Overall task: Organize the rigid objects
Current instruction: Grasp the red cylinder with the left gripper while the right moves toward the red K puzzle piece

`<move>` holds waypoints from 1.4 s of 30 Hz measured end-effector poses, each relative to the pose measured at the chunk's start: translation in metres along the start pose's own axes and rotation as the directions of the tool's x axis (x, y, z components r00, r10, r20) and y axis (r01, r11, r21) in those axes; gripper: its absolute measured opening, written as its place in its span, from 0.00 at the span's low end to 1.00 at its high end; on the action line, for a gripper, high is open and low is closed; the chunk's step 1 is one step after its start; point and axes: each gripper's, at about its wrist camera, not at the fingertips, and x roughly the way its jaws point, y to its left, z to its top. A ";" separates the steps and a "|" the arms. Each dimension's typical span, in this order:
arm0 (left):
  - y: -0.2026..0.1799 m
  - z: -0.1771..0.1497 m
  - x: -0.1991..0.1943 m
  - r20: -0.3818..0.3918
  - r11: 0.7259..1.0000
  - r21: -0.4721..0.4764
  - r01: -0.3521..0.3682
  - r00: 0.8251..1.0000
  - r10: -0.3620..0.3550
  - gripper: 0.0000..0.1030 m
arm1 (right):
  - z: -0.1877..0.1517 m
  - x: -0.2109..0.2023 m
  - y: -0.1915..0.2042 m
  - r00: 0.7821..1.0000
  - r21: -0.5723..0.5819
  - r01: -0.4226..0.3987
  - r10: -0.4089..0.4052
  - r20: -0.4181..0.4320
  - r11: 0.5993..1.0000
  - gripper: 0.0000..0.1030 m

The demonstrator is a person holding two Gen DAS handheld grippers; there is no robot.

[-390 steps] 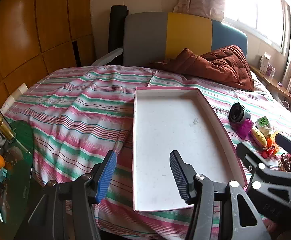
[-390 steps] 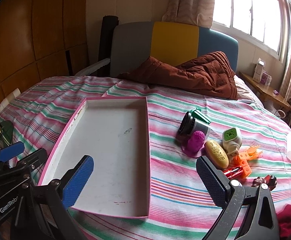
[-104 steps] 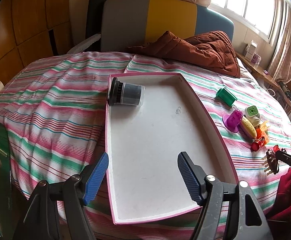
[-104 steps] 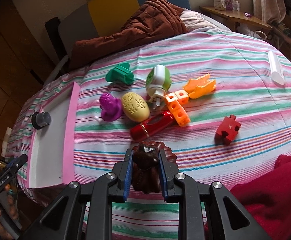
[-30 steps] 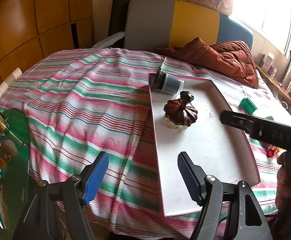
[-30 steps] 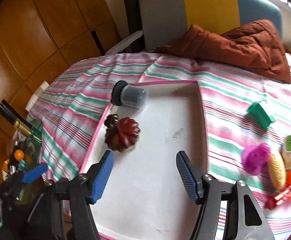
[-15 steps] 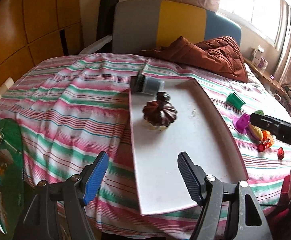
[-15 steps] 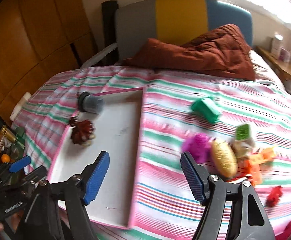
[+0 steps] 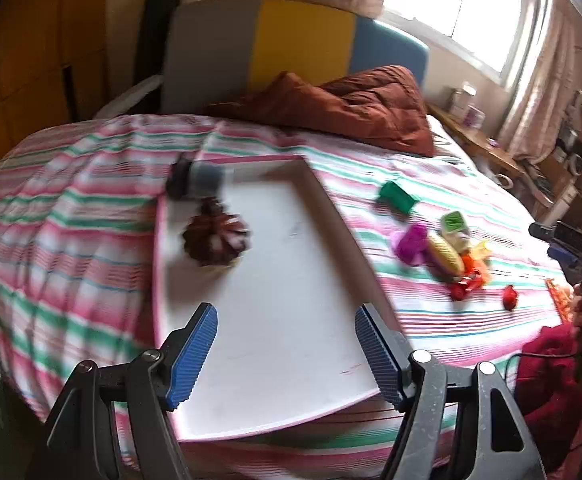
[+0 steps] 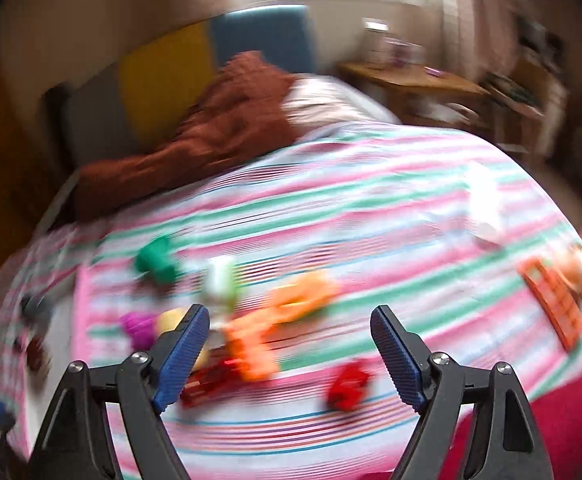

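A white tray with a pink rim lies on the striped bed. In it are a dark cylinder at the far corner and a brown fluted lid. My left gripper is open and empty over the tray's near end. My right gripper is open and empty above a blurred cluster of toys: orange pieces, a red piece, a red tube, a purple toy, a yellow oval and a green toy. The cluster also shows in the left wrist view.
A brown quilt lies at the bed's head before a grey, yellow and blue headboard. An orange flat piece and a white tube lie at the right. A red cloth hangs at the near right. A wooden side table stands beyond.
The right gripper has swung right from the tray to over the toy cluster, and its view is blurred. The left gripper has turned slightly right; the brown lid stays in the tray.
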 end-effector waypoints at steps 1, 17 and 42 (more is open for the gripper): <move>-0.007 0.002 0.001 -0.001 1.000 0.016 0.021 1.000 -0.021 0.71 | -0.001 0.002 -0.017 1.000 0.049 0.021 -0.021 0.006 0.999 0.81; -0.139 0.006 0.054 -0.152 0.917 0.297 0.265 0.962 -0.229 0.72 | -0.011 0.027 -0.072 0.995 0.288 0.012 0.018 -0.099 0.958 0.85; -0.231 0.013 0.166 -0.289 0.858 0.425 0.287 0.942 -0.172 0.54 | -0.012 0.037 -0.073 0.991 0.307 -0.011 0.051 -0.122 0.952 0.86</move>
